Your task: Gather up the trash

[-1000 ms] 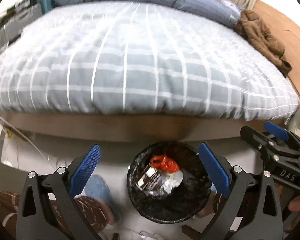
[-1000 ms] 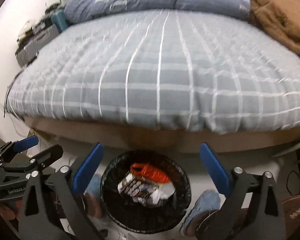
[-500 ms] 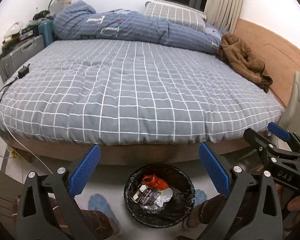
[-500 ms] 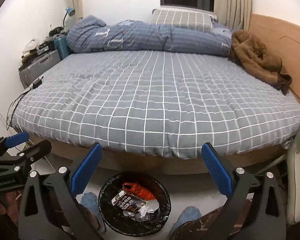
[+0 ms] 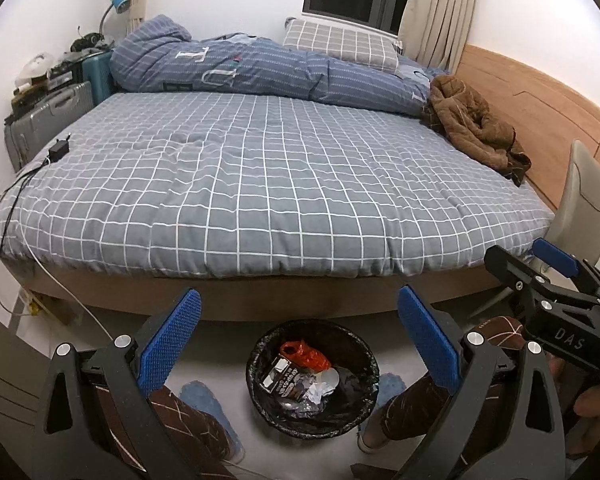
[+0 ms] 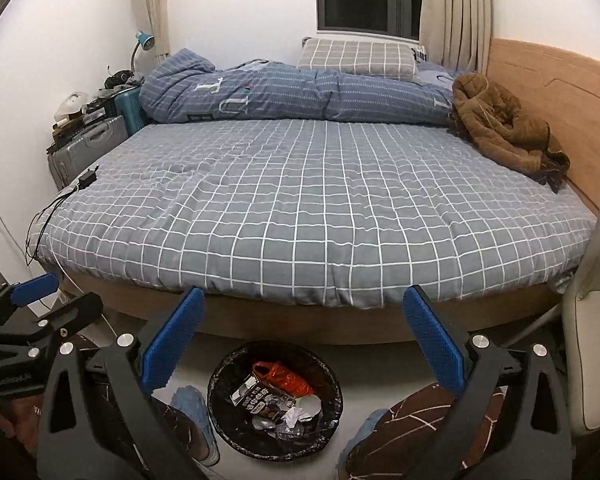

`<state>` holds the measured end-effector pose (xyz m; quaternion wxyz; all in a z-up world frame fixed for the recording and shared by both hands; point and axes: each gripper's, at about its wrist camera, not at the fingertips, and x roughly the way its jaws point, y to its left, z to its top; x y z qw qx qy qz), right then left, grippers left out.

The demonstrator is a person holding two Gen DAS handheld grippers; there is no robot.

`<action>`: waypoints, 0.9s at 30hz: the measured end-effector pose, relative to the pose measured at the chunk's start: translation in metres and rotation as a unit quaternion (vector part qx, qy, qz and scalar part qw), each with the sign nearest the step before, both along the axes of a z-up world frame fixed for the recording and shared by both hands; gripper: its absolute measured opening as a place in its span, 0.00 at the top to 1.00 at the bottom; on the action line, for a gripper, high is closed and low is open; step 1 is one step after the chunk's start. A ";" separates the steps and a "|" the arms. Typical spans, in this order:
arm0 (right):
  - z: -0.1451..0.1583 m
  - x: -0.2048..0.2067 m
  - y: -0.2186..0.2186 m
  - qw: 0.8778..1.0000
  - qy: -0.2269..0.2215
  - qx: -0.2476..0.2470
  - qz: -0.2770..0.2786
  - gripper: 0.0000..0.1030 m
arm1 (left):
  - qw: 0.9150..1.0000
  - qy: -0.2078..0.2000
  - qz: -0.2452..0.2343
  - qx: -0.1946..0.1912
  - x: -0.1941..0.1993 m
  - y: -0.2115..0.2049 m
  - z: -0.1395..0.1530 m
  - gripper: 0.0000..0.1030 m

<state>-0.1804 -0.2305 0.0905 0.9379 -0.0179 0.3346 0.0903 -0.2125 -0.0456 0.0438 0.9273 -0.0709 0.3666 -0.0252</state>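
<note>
A black-lined trash bin [image 5: 256, 364] stands on the floor at the foot of the bed; it shows in the right wrist view too [image 6: 216, 380]. In it lie an orange wrapper [image 5: 304, 354], a dark snack packet [image 5: 286, 380] and crumpled foil [image 6: 300, 410]. My left gripper [image 5: 300, 320] is open and empty, held high above the bin. My right gripper [image 6: 302, 320] is open and empty beside it, also above the bin. Each gripper shows at the edge of the other's view.
A bed with a grey checked cover [image 5: 260, 176] fills the view. On it lie a blue duvet [image 5: 260, 68], a brown jacket [image 5: 476, 128] and a charger with cable [image 5: 58, 152]. Suitcases [image 5: 48, 116] stand at the left, a chair [image 6: 596, 320] at the right.
Both grippers have risen and pulled back from the bin, so it looks smaller and the whole bed and window have come into view. Both stayed open.
</note>
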 end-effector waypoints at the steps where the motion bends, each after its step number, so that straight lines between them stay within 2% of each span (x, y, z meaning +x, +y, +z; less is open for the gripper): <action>1: 0.001 -0.001 0.000 1.000 -0.001 0.000 0.001 0.07 | 1.000 -0.001 -0.001 0.001 -0.001 0.000 0.001 0.06; 12: 0.003 -0.002 -0.003 1.000 0.001 0.009 -0.001 0.07 | 1.000 -0.003 -0.003 0.009 -0.003 -0.006 0.003 0.06; 27: 0.006 -0.003 -0.005 1.000 0.000 0.009 -0.002 0.07 | 0.999 -0.008 0.021 0.026 -0.003 -0.004 0.009 0.06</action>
